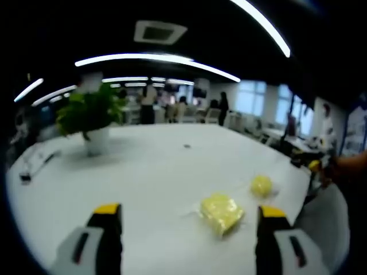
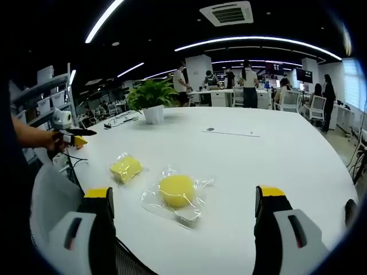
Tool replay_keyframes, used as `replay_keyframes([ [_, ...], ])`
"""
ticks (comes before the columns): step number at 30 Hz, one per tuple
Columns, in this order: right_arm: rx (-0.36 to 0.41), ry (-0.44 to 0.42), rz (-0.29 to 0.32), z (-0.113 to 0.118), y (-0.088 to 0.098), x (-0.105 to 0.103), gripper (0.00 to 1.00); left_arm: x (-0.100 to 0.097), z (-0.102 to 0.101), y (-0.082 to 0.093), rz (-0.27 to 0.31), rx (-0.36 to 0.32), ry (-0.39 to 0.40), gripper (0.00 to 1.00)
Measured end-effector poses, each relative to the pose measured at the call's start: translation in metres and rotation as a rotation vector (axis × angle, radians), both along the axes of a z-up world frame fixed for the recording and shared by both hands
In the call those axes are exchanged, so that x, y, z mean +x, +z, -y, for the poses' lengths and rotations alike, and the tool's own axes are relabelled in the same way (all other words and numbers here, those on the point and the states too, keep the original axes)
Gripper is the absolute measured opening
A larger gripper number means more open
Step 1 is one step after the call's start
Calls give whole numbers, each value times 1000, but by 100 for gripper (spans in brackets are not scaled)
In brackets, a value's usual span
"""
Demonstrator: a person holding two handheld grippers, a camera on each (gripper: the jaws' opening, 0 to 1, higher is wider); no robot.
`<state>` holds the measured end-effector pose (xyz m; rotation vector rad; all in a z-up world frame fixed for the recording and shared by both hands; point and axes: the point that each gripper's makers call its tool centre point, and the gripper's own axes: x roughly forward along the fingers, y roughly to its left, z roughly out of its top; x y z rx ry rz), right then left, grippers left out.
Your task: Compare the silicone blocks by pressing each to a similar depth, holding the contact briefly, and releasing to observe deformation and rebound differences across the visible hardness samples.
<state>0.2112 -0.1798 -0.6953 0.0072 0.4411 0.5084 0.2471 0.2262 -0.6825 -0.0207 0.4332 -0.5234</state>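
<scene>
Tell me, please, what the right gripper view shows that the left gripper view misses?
Right gripper view alone: clear wrappers around the samples, storage shelves, a sheet of paper on the table. Left gripper view alone: bright windows at the far wall. Shared: the white table, potted plant, yellow round block, yellow square block; each view's gripper is open, holding nothing.

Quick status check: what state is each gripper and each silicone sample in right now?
Left gripper: open, above the table, touching nothing.
Right gripper: open, touching nothing.
Square yellow block: lying flat on the white table, in clear wrap, unpressed.
Round yellow block: lying flat, in clear wrap, unpressed.
</scene>
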Motion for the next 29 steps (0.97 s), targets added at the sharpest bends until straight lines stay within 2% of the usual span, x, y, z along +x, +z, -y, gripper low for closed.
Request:
replay_keyframes([
  [8, 8, -31, 6, 11, -6, -9, 96, -16, 7, -15, -24, -19, 11, 100],
  [11, 6, -50, 6, 16, -9, -11, 96, -18, 10, -15, -18, -16, 3, 100],
  [20, 15, -78, -47, 21, -17, -16, 96, -13, 9, -8, -5, -46, 12, 100],
  [24, 22, -77, -36, 14, -12, -15, 96, -10, 9, -8, -8, -58, 15, 100],
  [26, -17, -74, 9, 15, -7, -13, 96, -9, 10, -6, 0, -58, 15, 100],
  [27, -4, -74, 29, 14, -5, -12, 96, -9, 10, -7, 1, -58, 15, 100],
  [29, 5, -73, 10, 14, -7, -14, 96, -10, 9, -9, -4, -58, 14, 100],
])
